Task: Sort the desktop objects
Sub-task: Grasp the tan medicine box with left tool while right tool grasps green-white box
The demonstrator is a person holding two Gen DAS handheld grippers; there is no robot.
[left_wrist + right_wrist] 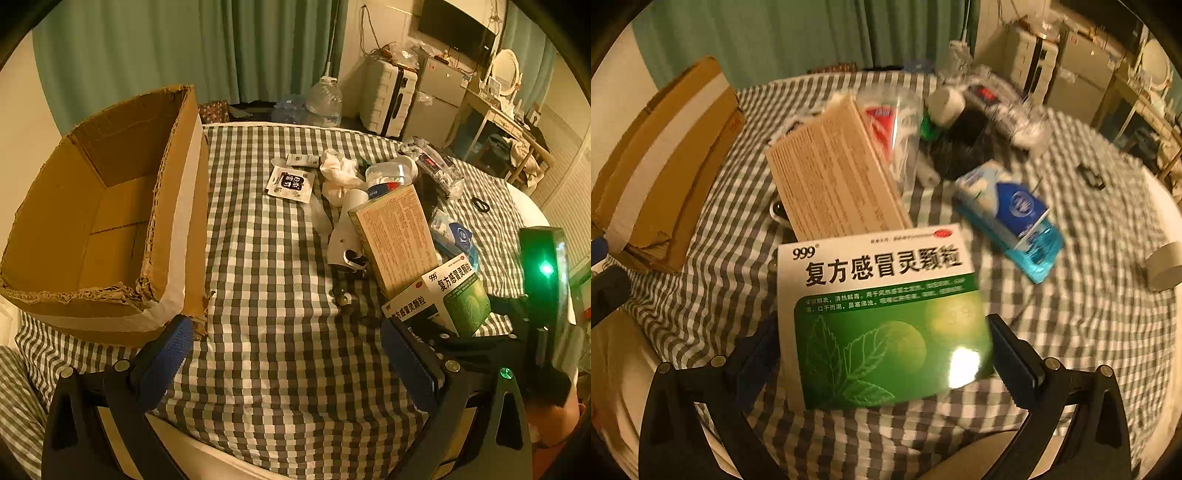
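Observation:
A white and green medicine box (882, 317) lies between the fingers of my right gripper (882, 325). The jaws stand wide and the box's sides run close to both pads; I see no squeeze. In the left wrist view the same medicine box (443, 295) leans on a tan box (395, 236). My left gripper (286, 332) hangs open over bare checked cloth (266, 369), nothing between its blue pads (166, 362). An open cardboard box (110, 206) stands at the left. A pile holds a printed sachet (291, 182), crumpled tissue (340, 173), a clear tub (388, 175) and a blue packet (1015, 218).
A string of beads (343, 295) and a white handle-shaped item (345, 240) lie beside the tan box. A black clip (1091, 177) and a tape roll (1163, 266) sit at the right. Beyond the table stand a water jug (325, 99) and a suitcase (388, 96).

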